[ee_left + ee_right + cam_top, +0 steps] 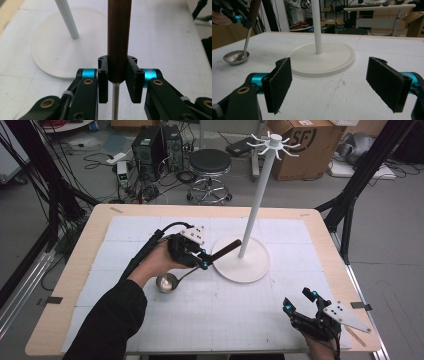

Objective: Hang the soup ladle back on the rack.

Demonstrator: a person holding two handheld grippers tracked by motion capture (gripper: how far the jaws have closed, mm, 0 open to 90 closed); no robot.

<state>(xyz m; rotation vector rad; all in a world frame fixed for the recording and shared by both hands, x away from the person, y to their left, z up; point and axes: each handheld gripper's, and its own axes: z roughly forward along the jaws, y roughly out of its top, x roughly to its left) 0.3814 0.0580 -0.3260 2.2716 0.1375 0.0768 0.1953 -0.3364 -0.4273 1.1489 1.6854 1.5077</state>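
Step in hand looks like the pick-up of the ladle [186,274], likely to hang it on the white stand [256,205]. The left gripper [202,260] is clamped on the ladle's brown wooden handle [119,40], gripping near the handle's lower end where the thin metal shaft comes out. The ladle sits left of centre on the white mat [235,315]; its steel bowl [167,282] reads as touching or just above the mat, can't tell which, with the handle tilted up and right toward the stand's round base [250,265]. The right gripper [300,301] hangs at the near right corner with jaws wide apart, holding nothing, well apart from the ladle. Next move, judged: raise the ladle clear of the mat, carry it up along the pole and catch the handle end on one of the hooks [274,142] at the top; whether the handle has a hole or loop can't be told. It calls for a firm grip, since the bowl end is heavy and could swing. Room: open mat near and right of the base is free; the pole stands just right of the handle tip, so lift before swinging right. The far table edge [200,208] is well clear of the stand, and the near edge is close to the right gripper.
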